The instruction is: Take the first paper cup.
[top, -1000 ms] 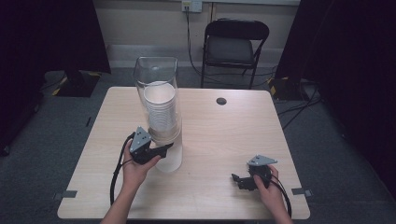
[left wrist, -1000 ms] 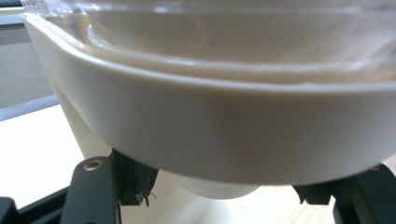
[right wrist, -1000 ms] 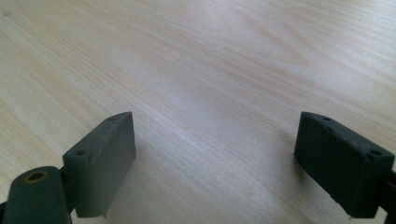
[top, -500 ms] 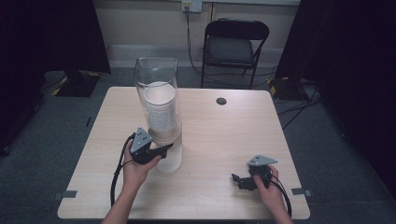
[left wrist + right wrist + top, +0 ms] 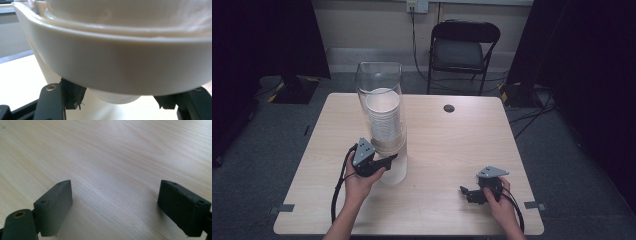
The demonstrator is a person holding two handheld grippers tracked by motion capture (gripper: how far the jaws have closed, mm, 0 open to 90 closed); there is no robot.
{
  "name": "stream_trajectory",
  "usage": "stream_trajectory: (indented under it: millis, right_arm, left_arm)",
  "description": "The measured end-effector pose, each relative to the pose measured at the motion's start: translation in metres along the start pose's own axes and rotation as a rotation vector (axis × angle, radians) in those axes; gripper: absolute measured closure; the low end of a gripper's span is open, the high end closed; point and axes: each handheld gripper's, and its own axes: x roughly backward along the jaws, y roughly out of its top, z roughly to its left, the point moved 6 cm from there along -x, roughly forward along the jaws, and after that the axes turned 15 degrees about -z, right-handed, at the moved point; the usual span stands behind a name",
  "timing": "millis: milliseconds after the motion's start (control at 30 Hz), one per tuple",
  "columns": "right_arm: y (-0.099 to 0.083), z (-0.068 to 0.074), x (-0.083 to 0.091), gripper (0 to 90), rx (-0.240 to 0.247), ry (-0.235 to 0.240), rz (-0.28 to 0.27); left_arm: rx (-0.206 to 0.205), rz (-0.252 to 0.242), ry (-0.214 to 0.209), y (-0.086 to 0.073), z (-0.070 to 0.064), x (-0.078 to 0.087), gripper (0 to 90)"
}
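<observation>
While my left gripper point(image 5: 387, 161) sits against the foot of the cup stack point(image 5: 384, 120), the job is to grip the lowest cup point(image 5: 120, 70) squarely — jaws level, just under its rolled rim, so it peels off without tipping the rest. The stack stands upright inside a clear tube point(image 5: 379, 80) left of centre on the table point(image 5: 452, 150), near my side. In the left gripper view the jaws straddle the cup's narrow base, 1 pad on each side; whether they already pinch it I cannot tell, since the rim hides the contact. My left hand point(image 5: 359, 182) comes in low, with the forearm angled up from the table edge and the tool pointing right into the cup. My right gripper point(image 5: 473, 192) rests on bare wood well apart from the stack — jaws spread wide, holding nothing, hand curled behind it
</observation>
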Motion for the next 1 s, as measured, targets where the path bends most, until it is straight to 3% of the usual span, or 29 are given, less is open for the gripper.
stream_trajectory:
  millis: [533, 600, 733, 1000]
  right_arm:
    - [0.0, 0.0002, 0.0001, 11.9, -0.003, 0.001, 0.001]
    - [0.0, 0.0, 0.0, 11.9, 0.0, 0.001, 0.0]
    - [0.0, 0.0001, 0.0001, 11.9, -0.002, 0.001, 0.001]
    - [0.0, 0.0001, 0.0, 11.9, -0.001, 0.002, 0.0]
  left_arm:
    - [-0.003, -0.002, 0.018, -0.0026, -0.0022, -0.0013, 36.2]
    - [-0.023, 0.002, 0.016, -0.0032, -0.0017, -0.0006, 36.3]
    - [-0.024, -0.009, 0.023, -0.0046, -0.0026, -0.0009, 36.5]
    - [-0.041, 0.013, 0.028, -0.0054, -0.0025, -0.0003, 36.9]
